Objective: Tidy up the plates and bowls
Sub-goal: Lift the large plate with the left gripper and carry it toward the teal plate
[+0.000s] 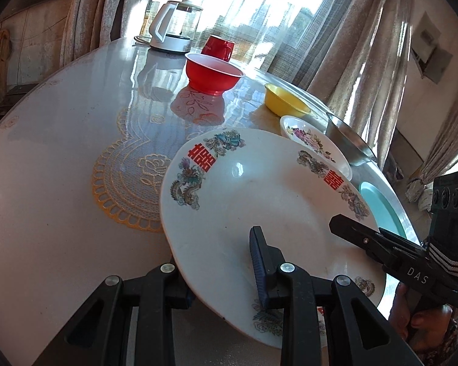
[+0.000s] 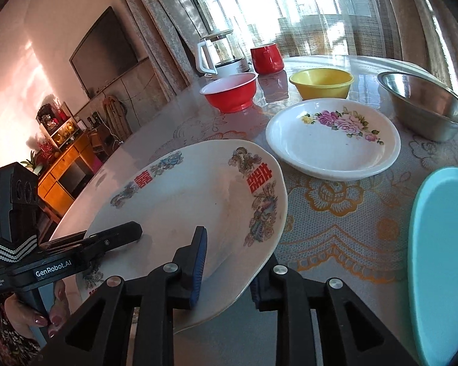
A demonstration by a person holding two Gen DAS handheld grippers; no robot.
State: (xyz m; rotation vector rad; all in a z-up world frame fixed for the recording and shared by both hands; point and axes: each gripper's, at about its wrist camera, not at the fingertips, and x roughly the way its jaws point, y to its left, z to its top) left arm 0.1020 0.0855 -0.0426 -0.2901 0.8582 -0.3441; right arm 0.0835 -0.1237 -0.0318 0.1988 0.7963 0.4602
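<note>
A large white plate with red characters and dragon patterns [image 1: 259, 201] [image 2: 186, 201] is held tilted above the table by both grippers. My left gripper [image 1: 219, 268] is shut on its left rim, one finger [image 1: 259, 259] on top. My right gripper [image 2: 229, 268] is shut on its right rim and also shows in the left wrist view [image 1: 360, 235]. The left gripper shows in the right wrist view [image 2: 119, 233]. A smaller white floral plate [image 2: 332, 140] [image 1: 314, 140], a teal plate [image 2: 442, 262] [image 1: 381, 207], a red bowl [image 2: 230, 91] [image 1: 213, 73], a yellow bowl [image 2: 322, 82] [image 1: 285, 99] and a steel bowl [image 2: 424, 103] [image 1: 348, 140] rest on the table.
A round table [image 1: 61, 152] with a lace-pattern cover holds everything. A glass kettle [image 1: 177, 27] [image 2: 221, 52] and a red mug [image 1: 218, 47] [image 2: 267, 55] stand at the far edge by the curtained window. A TV and a wooden cabinet [image 2: 67, 170] stand beyond the table's left side.
</note>
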